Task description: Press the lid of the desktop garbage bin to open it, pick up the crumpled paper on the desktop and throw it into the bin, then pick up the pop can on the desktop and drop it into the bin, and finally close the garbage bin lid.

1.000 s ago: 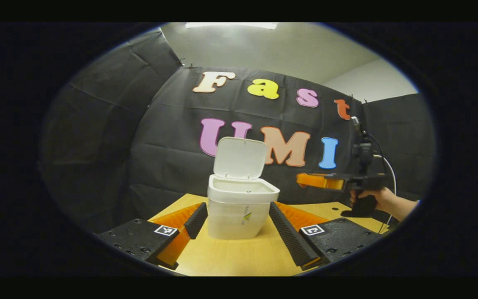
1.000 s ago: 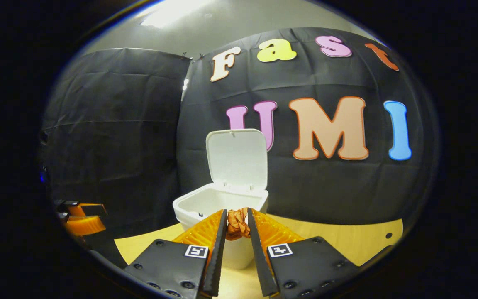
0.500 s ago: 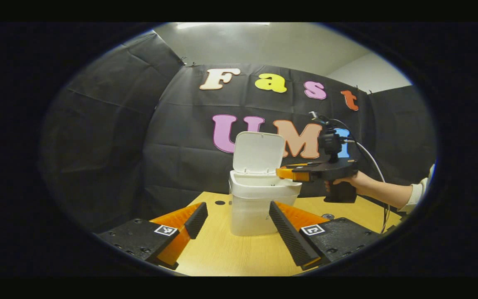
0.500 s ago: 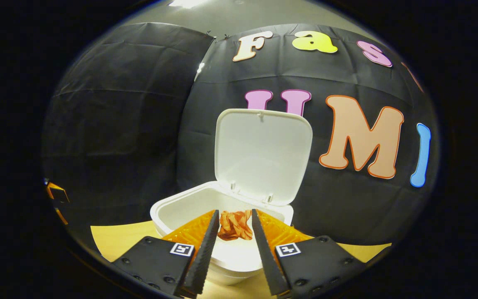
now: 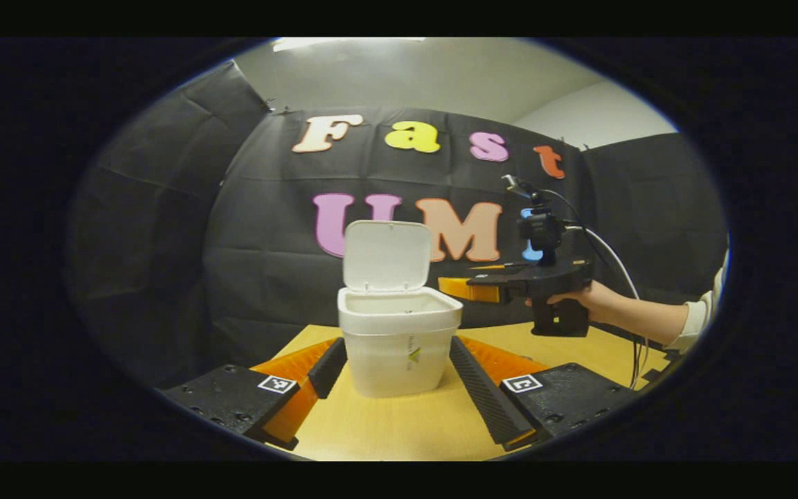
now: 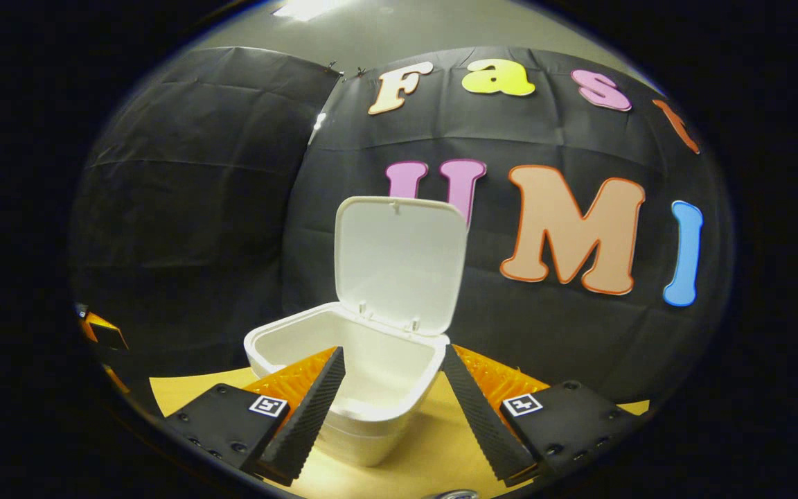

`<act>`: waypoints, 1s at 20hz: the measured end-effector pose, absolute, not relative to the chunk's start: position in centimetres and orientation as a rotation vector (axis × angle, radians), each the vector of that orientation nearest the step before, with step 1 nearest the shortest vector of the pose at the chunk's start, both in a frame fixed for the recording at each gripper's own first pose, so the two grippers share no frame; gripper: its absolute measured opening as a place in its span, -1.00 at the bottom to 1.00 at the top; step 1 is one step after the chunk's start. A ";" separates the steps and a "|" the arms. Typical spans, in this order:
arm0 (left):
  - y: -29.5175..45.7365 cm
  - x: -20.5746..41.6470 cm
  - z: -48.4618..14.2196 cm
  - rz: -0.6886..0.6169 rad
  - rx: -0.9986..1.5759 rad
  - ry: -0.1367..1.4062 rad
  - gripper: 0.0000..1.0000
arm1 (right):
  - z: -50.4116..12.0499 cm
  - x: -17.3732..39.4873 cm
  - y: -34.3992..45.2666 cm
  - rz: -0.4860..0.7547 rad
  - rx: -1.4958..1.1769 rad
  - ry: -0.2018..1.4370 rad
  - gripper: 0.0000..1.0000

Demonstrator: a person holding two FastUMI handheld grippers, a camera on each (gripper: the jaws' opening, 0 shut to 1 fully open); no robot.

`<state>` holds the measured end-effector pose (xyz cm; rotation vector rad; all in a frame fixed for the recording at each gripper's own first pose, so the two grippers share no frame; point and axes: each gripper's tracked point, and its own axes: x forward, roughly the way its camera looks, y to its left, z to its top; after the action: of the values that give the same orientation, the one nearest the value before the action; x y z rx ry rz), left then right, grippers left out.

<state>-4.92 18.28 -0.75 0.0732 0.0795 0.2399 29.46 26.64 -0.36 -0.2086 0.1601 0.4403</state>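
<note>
Bin [image 6: 371,388] bottom hidden (whatever lies inside unseen).

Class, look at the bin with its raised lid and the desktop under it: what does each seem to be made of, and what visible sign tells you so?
The bin and its lid look like white moulded plastic, smooth and matt, with rounded corners and small hinge tabs. The desktop looks like pale wood or a wood-look laminate: faint grain shows, with a slight sheen; which one cannot be told.
</note>
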 end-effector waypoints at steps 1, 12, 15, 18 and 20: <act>16.7 -3.7 -1.1 0.199 0.084 0.085 0.83 | 0.2 28.6 24.5 0.408 -0.202 0.149 0.94; 3.0 10.2 -13.7 0.051 -0.008 0.184 0.85 | 1.2 15.6 0.6 0.042 -0.017 0.164 0.92; 1.8 13.6 -19.4 0.093 -0.044 0.278 0.86 | 0.6 13.1 -2.5 0.009 0.027 0.170 0.92; 2.1 15.9 -23.5 0.146 -0.064 0.365 0.88 | 0.1 11.8 -4.7 -0.007 0.047 0.168 0.92; 2.6 17.2 -25.8 0.170 -0.067 0.415 0.88 | -0.3 11.5 -5.8 -0.018 0.051 0.164 0.92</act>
<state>17.16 2.63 -25.82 -0.0670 0.4146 0.1705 11.53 -5.84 -0.32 0.0511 0.1637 -0.0183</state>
